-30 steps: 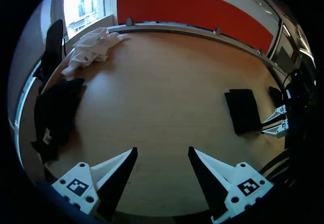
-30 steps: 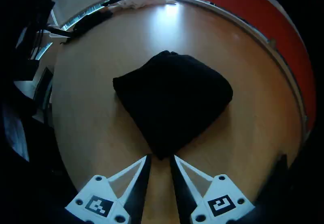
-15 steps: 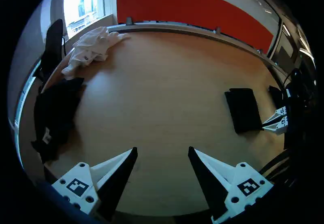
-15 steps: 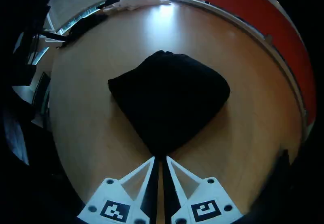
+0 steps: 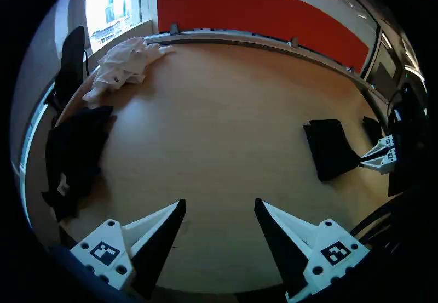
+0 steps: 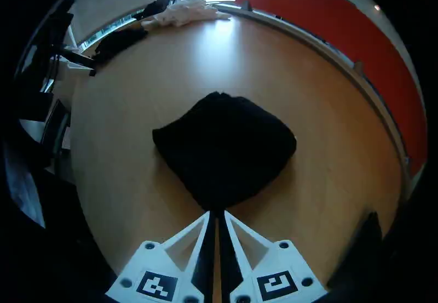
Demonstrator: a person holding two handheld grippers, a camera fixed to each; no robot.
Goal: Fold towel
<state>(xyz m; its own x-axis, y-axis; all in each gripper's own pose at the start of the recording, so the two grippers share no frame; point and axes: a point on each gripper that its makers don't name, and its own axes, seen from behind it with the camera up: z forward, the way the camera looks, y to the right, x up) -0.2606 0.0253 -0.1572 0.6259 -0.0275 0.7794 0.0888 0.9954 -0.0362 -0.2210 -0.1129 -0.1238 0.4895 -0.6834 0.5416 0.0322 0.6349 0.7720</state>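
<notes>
A black towel (image 6: 227, 147), folded into a thick pad, lies on the round wooden table (image 6: 306, 100). My right gripper (image 6: 217, 215) is shut on its near corner, with the dark cloth pinched between the fingertips. In the left gripper view the same towel (image 5: 327, 148) sits at the table's right side, its corner drawn toward the right gripper (image 5: 376, 158). My left gripper (image 5: 219, 201) hangs open over bare wood near the front edge, with nothing between its fingers.
A crumpled white cloth (image 5: 126, 62) lies at the far left of the table, and a dark garment (image 5: 74, 155) drapes over the left edge. A black chair (image 5: 68, 67) stands behind them. A red partition (image 5: 257, 12) runs along the far rim.
My right gripper closed on the towel's near corner and drew back, pulling that corner with it. The left gripper has stayed in place.
</notes>
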